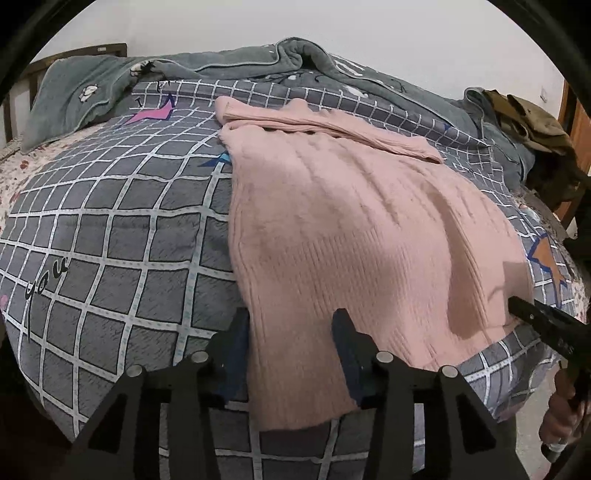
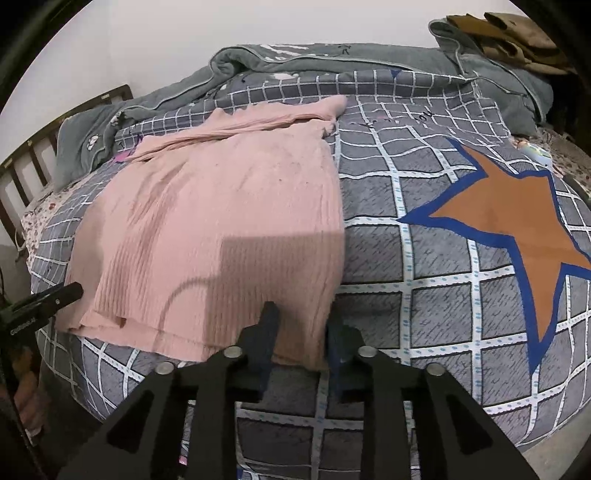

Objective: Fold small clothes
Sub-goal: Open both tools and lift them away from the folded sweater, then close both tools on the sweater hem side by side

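A pink ribbed knit sweater (image 1: 351, 229) lies flat on the grey checked duvet, sleeves folded across its far end; it also shows in the right wrist view (image 2: 221, 221). My left gripper (image 1: 291, 321) is open, its jaws either side of the sweater's near left hem corner. My right gripper (image 2: 301, 321) is open, its jaws astride the near right hem corner. Each gripper's tip shows in the other's view, the right one at the right edge (image 1: 535, 317) and the left one at the left edge (image 2: 55, 295).
The grey checked duvet (image 1: 110, 240) with an orange star (image 2: 517, 218) covers the bed. A grey-green fleece blanket (image 1: 110, 85) is bunched along the far side. Olive clothes (image 2: 509, 33) lie at the far right. A wooden headboard (image 2: 26, 166) stands at left.
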Demonstrator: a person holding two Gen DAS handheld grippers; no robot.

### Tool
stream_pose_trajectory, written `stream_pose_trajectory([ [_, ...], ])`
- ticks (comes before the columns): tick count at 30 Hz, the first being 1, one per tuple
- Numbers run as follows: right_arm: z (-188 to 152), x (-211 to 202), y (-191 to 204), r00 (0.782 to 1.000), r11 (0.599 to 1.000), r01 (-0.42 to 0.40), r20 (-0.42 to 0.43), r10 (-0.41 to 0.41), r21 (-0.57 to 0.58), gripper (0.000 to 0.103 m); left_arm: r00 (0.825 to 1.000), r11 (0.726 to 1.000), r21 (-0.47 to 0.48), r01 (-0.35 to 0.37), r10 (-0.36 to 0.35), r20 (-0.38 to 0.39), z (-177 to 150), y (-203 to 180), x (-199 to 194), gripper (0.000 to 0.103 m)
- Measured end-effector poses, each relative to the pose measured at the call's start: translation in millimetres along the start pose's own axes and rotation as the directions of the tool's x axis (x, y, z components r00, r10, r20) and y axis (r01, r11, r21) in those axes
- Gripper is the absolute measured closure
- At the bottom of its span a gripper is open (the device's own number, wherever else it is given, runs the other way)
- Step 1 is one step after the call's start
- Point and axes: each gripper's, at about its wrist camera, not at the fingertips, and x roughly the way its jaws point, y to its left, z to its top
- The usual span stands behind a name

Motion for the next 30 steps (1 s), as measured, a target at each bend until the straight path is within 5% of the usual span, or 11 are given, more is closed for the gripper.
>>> stream_pose_trajectory([
  [1,0,1,3,1.0,1.0,0.001,0.0,-0.001,-0.014,0.062,1.0,1.0,0.0,-0.004,0.004,0.001,0,0,0,0.06],
  [3,0,1,7,1.0,0.999,0.022,0.001,-0.021,-0.034,0.064,1.0,1.0,-0.007,-0.022,0.022,-0.007,2,2,1,0.094],
  [5,0,0,7,1.0,0.999,0.031,0.007,-0.031,-0.045,0.088,1.0,1.0,-0.029,0.006,-0.006,-0.011,5,12,-3,0.096],
  [7,1,-3,-1,1.0,1.0,-0.016,0.001,0.016,-0.007,0.095,0.999,0.998,-0.051,0.032,-0.032,-0.003,5,21,-9,0.096],
  [14,-2,-24,-20,0.995,0.996,-0.076,0.065,0.073,0.049,0.096,0.991,0.98,-0.146,0.134,-0.135,0.004,2,53,-17,0.096],
  [18,-2,-15,-26,0.997,0.993,-0.079,0.035,0.076,0.083,0.095,0.988,0.974,-0.171,0.146,-0.153,-0.027,-1,53,-8,0.095],
  [25,2,-3,-19,0.995,0.992,-0.101,-0.003,0.102,0.08,0.084,0.979,0.965,-0.183,0.187,-0.198,-0.045,-6,50,-4,0.086],
  [27,1,-2,-19,0.992,0.989,-0.123,-0.004,0.124,0.086,0.078,0.976,0.965,-0.166,0.206,-0.215,-0.042,-6,46,-5,0.073],
  [30,0,-2,-16,0.993,0.99,-0.12,-0.006,0.121,0.07,0.076,0.983,0.978,-0.123,0.17,-0.178,-0.051,-5,35,-6,0.073],
])
